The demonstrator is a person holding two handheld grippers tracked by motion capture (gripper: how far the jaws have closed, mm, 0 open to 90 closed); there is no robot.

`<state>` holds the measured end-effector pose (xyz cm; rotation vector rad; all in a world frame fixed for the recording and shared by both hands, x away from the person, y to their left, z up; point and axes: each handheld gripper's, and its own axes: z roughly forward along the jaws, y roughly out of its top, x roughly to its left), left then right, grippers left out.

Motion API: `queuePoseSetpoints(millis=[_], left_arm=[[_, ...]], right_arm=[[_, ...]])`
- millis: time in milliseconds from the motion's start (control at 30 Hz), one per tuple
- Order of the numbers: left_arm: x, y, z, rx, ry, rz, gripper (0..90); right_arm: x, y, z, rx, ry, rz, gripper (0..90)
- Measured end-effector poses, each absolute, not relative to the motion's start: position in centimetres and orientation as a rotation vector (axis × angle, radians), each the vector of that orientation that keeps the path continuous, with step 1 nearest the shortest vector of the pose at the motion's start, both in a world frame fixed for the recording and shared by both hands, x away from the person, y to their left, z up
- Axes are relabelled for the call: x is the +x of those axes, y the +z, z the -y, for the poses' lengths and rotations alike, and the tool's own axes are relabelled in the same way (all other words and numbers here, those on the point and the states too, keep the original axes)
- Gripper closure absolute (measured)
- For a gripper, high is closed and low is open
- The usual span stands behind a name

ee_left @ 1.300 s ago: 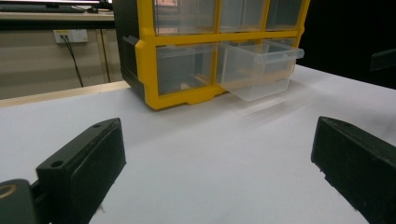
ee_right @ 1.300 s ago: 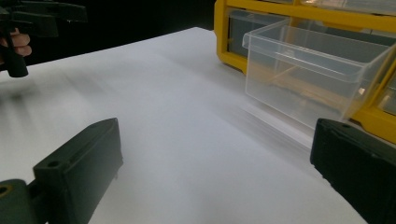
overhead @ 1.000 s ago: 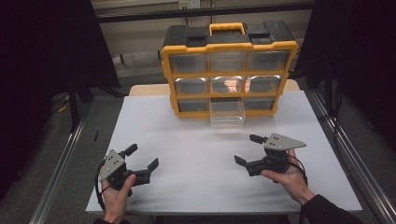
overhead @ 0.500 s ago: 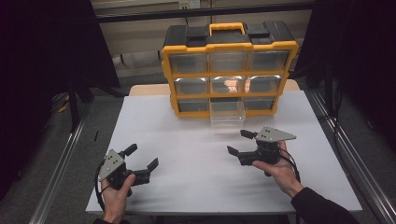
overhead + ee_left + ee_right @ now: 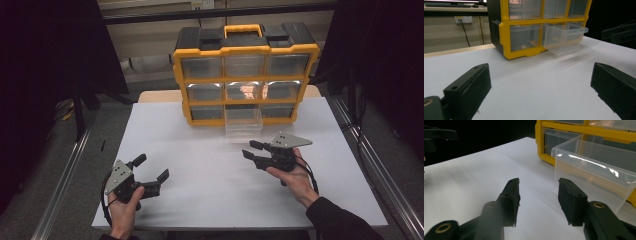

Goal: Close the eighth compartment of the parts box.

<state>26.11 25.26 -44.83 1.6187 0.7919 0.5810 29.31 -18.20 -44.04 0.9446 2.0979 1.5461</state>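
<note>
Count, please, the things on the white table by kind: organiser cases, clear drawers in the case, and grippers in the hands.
Organiser case: 1
Clear drawers: 9, of which one, the pulled-out drawer, is in the bottom row
Grippers: 2, the left gripper and the right gripper
Total: 12

A white worktop (image 5: 200, 150) spreads under and around the right hand-held gripper (image 5: 253, 149). Far to its left, beyond the worktop's edge, a metal rail (image 5: 65, 175) runs along the grey floor (image 5: 55, 150). In the left gripper view, a wall socket (image 5: 463, 19) with a cable sits at the far left.
</note>
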Motion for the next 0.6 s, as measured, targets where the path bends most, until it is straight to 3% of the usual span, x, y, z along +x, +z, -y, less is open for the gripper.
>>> queuePoseSetpoints(millis=[167,433,600], left_arm=[[26.10,-44.81,-25.26,1.615,0.578,-0.784,2.8],[26.03,-44.78,-25.21,1.610,0.573,-0.787,2.8],[26.06,-44.76,-25.25,1.615,0.579,-0.779,2.8]], right_arm=[[29.51,-44.19,18.19,0.939,1.560,-2.109,65.3],[29.66,-44.33,18.18,0.923,1.572,-2.139,88.2],[29.76,-44.36,18.05,0.954,1.574,-2.170,90.0]])
